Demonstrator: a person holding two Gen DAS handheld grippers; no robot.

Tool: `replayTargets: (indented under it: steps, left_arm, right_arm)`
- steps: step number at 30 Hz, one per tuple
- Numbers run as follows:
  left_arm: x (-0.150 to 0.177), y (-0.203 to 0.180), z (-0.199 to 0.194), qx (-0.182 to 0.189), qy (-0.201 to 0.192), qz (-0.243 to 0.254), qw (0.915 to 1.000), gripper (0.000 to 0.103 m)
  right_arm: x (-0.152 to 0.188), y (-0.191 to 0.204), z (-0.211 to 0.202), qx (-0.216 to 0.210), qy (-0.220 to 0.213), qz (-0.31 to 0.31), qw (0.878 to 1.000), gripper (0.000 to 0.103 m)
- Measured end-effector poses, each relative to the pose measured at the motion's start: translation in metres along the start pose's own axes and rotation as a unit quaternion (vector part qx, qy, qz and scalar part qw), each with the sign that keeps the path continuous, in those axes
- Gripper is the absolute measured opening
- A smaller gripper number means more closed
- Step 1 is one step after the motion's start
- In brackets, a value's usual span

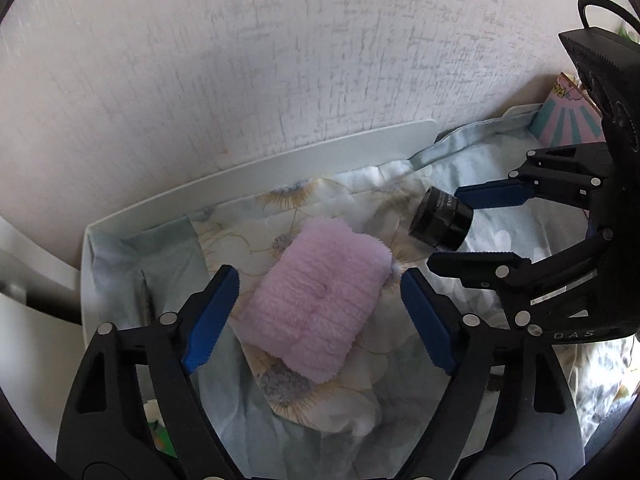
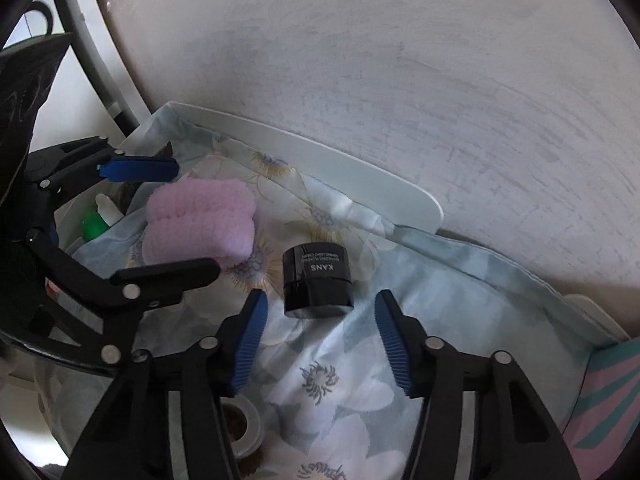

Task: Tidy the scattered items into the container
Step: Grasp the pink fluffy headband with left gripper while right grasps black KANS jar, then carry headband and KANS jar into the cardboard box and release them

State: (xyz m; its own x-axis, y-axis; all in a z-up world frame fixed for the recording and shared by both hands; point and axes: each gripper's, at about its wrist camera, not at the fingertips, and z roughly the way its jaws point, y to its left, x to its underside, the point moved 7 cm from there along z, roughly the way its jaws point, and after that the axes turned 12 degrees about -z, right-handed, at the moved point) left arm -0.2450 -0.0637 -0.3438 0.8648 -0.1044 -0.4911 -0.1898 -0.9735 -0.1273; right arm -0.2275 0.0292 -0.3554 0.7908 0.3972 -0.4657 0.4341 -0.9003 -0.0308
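A fluffy pink folded cloth (image 1: pixel 316 300) lies on the floral sheet (image 1: pixel 360 392). My left gripper (image 1: pixel 320 280) points down over it, open, one blue finger on each side and a gap at both. Just right of the cloth, a black jar (image 2: pixel 316 280) labelled KANS rests on the sheet. My right gripper (image 2: pixel 322 300) is open around it, the pads (image 2: pixel 250 340) clear of its sides. In the left wrist view the jar (image 1: pixel 440 220) sits between the right gripper's (image 1: pixel 446 226) fingers. From the right wrist camera, the left gripper (image 2: pixel 196 216) brackets the pink cloth (image 2: pixel 200 224).
A white rim (image 1: pixel 280 160) runs along the textured wall behind the sheet. A green-capped bottle (image 2: pixel 94 226) and a white dropper bottle (image 2: pixel 108 206) lie at the left. A small round pot (image 2: pixel 242 420) sits near the front. A pink and teal striped box (image 2: pixel 608 392) stands at the right.
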Motion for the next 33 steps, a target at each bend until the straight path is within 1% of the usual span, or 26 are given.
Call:
replayTargets:
  steps: [1, 2, 3, 4, 5, 6, 8, 12, 16, 18, 21, 25, 29, 32, 33]
  left_arm:
    - [0.001, 0.0, 0.003, 0.001, 0.003, 0.0, 1.0, 0.077]
    - [0.003, 0.0, 0.006, 0.002, 0.008, 0.001, 1.0, 0.07]
    - [0.005, 0.0, 0.009, 0.003, 0.013, 0.001, 0.9999, 0.066]
    - [0.007, 0.0, 0.013, 0.002, 0.019, 0.002, 0.9998, 0.058]
    - [0.009, 0.0, 0.015, 0.0, 0.021, 0.004, 0.9998, 0.058]
    - [0.01, 0.0, 0.015, 0.0, 0.017, 0.003, 0.9998, 0.057]
    - [0.01, 0.0, 0.014, 0.002, 0.014, -0.006, 0.9999, 0.051]
    - [0.008, 0.001, 0.005, 0.01, 0.002, -0.027, 0.9996, 0.043]
    - [0.005, 0.0, -0.009, 0.009, 0.005, -0.038, 0.9992, 0.041]
    - [0.003, 0.0, -0.022, 0.012, -0.002, -0.046, 0.9989, 0.04]
    - [-0.004, -0.003, -0.052, 0.015, -0.023, -0.057, 0.998, 0.04]
    - [-0.022, -0.015, -0.09, 0.025, -0.049, -0.061, 0.9966, 0.04]
    - [-0.042, -0.057, -0.134, 0.046, -0.076, -0.042, 0.9951, 0.04]
    - [-0.055, -0.096, -0.155, 0.063, -0.089, -0.013, 0.9939, 0.04]
    - [-0.06, -0.115, -0.161, 0.07, -0.094, 0.004, 0.9931, 0.04]
  right_arm:
    - [-0.001, 0.0, 0.001, -0.002, 0.001, -0.001, 1.0, 0.046]
    - [-0.001, 0.0, 0.002, -0.003, 0.001, -0.002, 1.0, 0.044]
    - [-0.002, 0.0, 0.004, -0.003, 0.002, -0.003, 1.0, 0.042]
    - [-0.002, 0.0, 0.004, -0.004, 0.002, -0.003, 1.0, 0.039]
    - [-0.003, 0.0, 0.005, -0.004, 0.002, -0.003, 1.0, 0.035]
    - [-0.003, 0.0, 0.005, -0.003, 0.003, -0.004, 1.0, 0.035]
    - [-0.004, -0.001, 0.005, 0.0, 0.004, -0.005, 1.0, 0.033]
    - [-0.005, -0.001, 0.0, -0.002, -0.003, -0.002, 1.0, 0.033]
    - [-0.004, -0.002, -0.013, -0.003, -0.009, 0.005, 1.0, 0.032]
    - [-0.004, -0.004, -0.023, -0.003, -0.014, 0.012, 1.0, 0.032]
    - [-0.005, -0.007, -0.049, -0.012, -0.033, 0.027, 0.999, 0.032]
    - [-0.005, -0.015, -0.102, -0.022, -0.067, 0.052, 0.996, 0.032]
    - [0.005, -0.03, -0.167, -0.019, -0.104, 0.087, 0.991, 0.032]
    - [0.028, -0.047, -0.219, 0.007, -0.122, 0.108, 0.987, 0.032]
    - [0.039, -0.052, -0.233, 0.017, -0.124, 0.115, 0.985, 0.032]
